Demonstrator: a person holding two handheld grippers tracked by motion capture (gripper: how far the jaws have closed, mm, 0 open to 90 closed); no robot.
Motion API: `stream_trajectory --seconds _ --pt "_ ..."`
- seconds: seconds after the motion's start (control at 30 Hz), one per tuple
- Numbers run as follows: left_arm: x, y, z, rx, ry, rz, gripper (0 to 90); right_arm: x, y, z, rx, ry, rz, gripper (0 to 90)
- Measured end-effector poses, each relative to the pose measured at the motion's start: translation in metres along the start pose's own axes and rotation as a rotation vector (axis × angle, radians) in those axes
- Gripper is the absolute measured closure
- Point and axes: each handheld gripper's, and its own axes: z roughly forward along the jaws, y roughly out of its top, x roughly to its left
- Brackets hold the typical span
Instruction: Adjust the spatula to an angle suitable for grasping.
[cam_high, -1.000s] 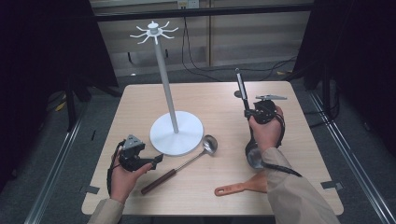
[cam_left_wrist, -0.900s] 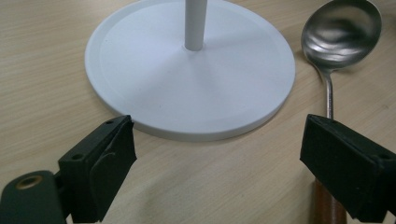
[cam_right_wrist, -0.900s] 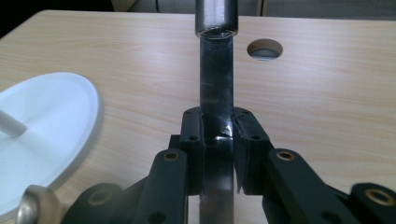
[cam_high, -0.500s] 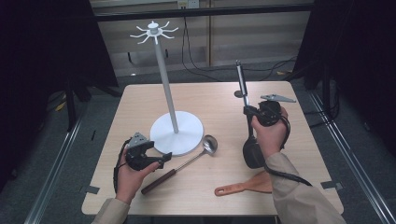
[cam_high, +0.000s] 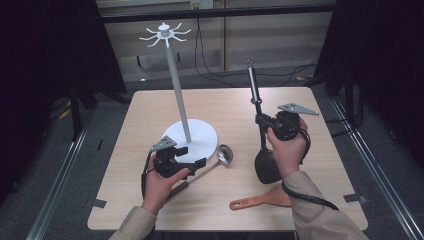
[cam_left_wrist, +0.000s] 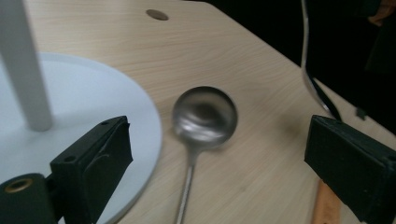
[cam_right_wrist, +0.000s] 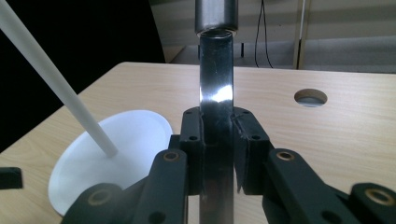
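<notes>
While its broad blade hangs low over the table's (cam_high: 150, 112) right side, the black spatula (cam_high: 266, 165) stands nearly upright, its steel handle clamped between the jaws of the right gripper (cam_high: 264, 121) and rising above them. Just below it lies a wooden spatula (cam_high: 257, 200). Toward the middle, a steel ladle (cam_left_wrist: 204, 115) rests on the wood, its bowl beside the white rack's (cam_high: 176, 85) round base. Over the ladle's handle, the left gripper (cam_left_wrist: 219, 163) hovers with jaws spread wide, grasping nothing.
</notes>
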Motion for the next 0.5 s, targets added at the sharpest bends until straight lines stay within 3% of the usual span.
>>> stream_trajectory --seconds 0.2,0.33,0.5 --pt "-0.012 0.007 0.017 -0.016 -0.044 -0.014 5.2 0.007 0.003 -0.008 -0.033 0.021 0.004 76.1" --pt "-0.018 0.009 0.025 -0.026 -0.052 -0.021 4.7 0.013 0.003 -0.014 -0.049 0.048 -0.001 76.1" --pt "-0.032 0.016 0.039 -0.051 -0.104 -0.026 6.7 0.021 0.003 -0.018 -0.066 0.074 0.001 76.2"
